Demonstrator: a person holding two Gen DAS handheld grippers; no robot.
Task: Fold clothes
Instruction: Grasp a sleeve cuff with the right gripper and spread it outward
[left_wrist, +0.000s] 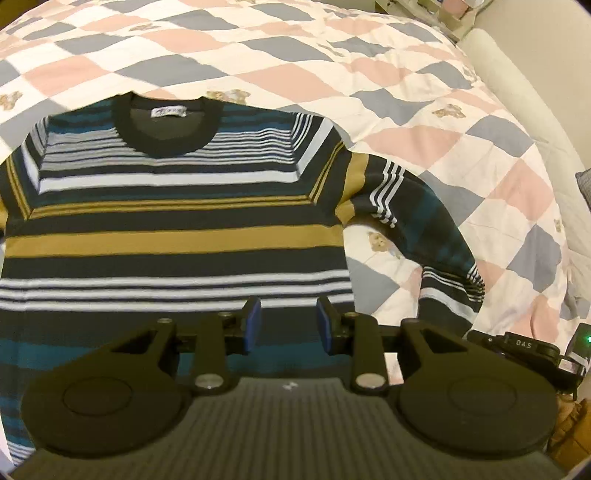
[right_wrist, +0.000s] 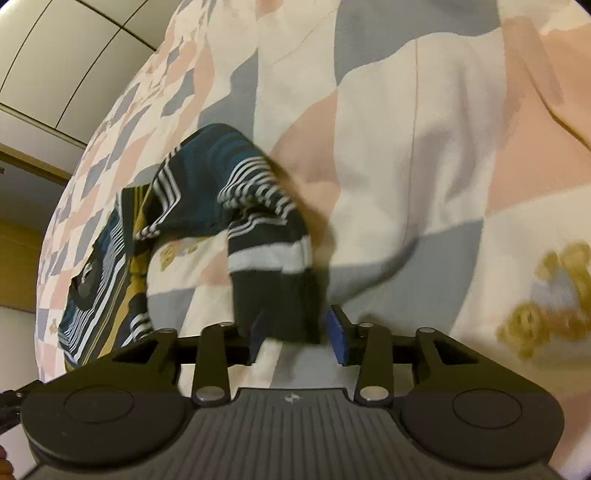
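Note:
A striped sweater (left_wrist: 173, 236) in navy, teal, mustard and white lies flat, face up, on the quilt, with its collar at the far side. My left gripper (left_wrist: 288, 325) hovers open over the sweater's lower body, nothing between its blue pads. The sweater's right sleeve (left_wrist: 436, 236) bends outward and back toward the bed's near edge. In the right wrist view the sleeve's dark cuff (right_wrist: 280, 306) sits between the fingers of my right gripper (right_wrist: 295, 334). The jaws stand apart; the cuff covers the left finger and touches the blue right pad (right_wrist: 338, 334).
A checked quilt (left_wrist: 369, 74) in pink, grey and white with bear prints covers the bed. A cream headboard or cushion (left_wrist: 517, 85) runs along the right. My right gripper's body (left_wrist: 524, 347) shows at the lower right. Wall panels (right_wrist: 55, 55) rise beyond the bed.

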